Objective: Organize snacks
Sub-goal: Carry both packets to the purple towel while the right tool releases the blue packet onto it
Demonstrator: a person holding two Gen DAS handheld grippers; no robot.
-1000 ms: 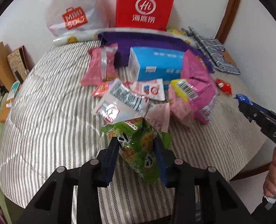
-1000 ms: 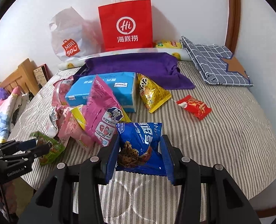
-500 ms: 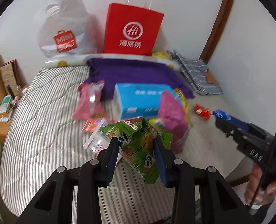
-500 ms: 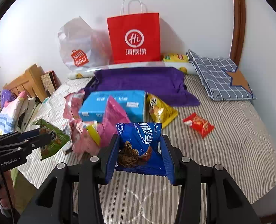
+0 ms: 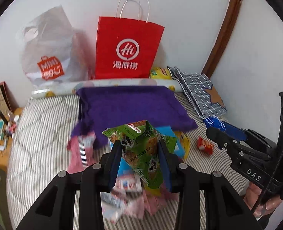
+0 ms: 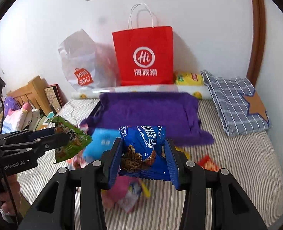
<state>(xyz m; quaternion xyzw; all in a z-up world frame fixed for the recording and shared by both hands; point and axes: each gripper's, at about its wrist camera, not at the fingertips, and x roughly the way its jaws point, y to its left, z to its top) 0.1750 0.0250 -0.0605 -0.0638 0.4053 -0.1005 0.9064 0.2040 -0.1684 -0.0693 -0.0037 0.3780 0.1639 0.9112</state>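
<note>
Striped bed [image 6: 237,163]: purple towel [image 6: 151,113], red bag [image 6: 144,57] beyond held packets.

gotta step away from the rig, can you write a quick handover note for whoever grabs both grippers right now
Left gripper: shut on the green snack packet, held up off the bed.
Right gripper: shut on the blue cookie packet, also lifted.
Both point toward the red paper bag standing at the wall beside the white plastic bag.
Done: two packets picked up; none visibly put away.
Left: place both, then clear the bed: pink packets, small red packet, blue box, yellow packet.
</note>
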